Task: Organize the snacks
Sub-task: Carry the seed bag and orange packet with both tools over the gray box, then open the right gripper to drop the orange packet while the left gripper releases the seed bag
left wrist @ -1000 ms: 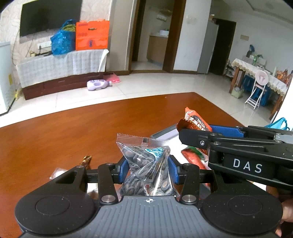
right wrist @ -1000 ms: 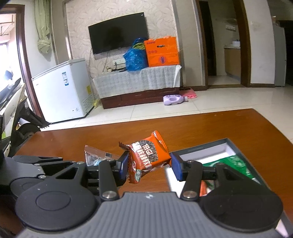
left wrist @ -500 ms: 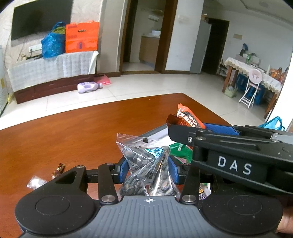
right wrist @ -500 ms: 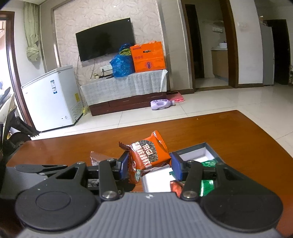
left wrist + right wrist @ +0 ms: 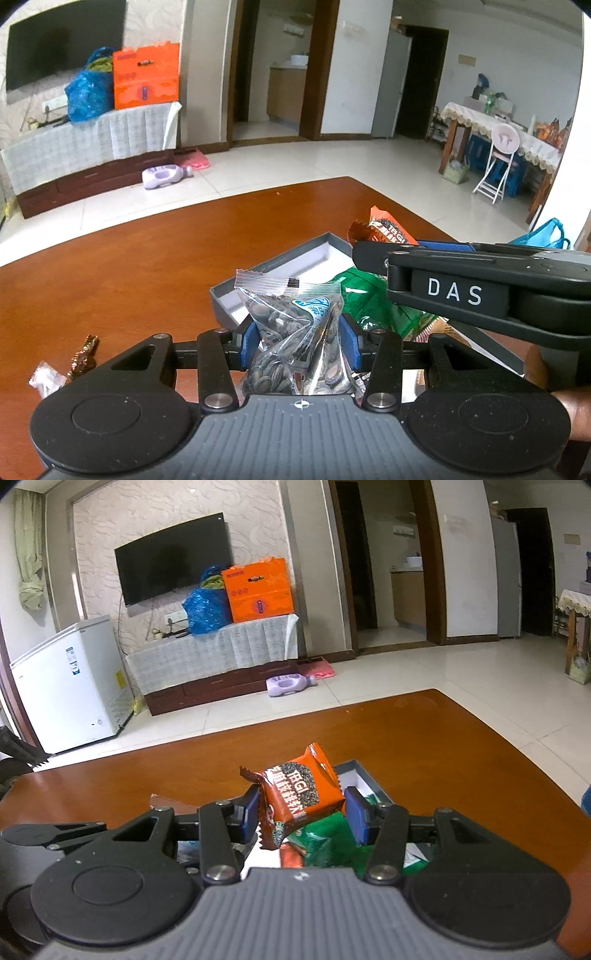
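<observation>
My left gripper (image 5: pixel 297 341) is shut on a clear bag of dark seeds (image 5: pixel 295 332) and holds it above the near corner of a grey open box (image 5: pixel 280 264) on the brown table. My right gripper (image 5: pixel 301 814) is shut on an orange snack packet (image 5: pixel 301 794), held over the same box (image 5: pixel 354 766). The packet's top also shows in the left wrist view (image 5: pixel 384 227), beyond the right gripper's body. A green packet (image 5: pixel 373 299) lies inside the box and shows under the right gripper too (image 5: pixel 325 843), next to a red packet (image 5: pixel 290 854).
Two small wrapped sweets (image 5: pixel 83 356) (image 5: pixel 46 376) lie on the table at the left. The table's far edge (image 5: pixel 221 195) curves across ahead. Beyond it are tiled floor, a covered TV stand (image 5: pixel 214 650) and a white freezer (image 5: pixel 70 683).
Both grippers have moved right, over the box, with their snacks still held. More of the box and the green packet now shows beneath them.
</observation>
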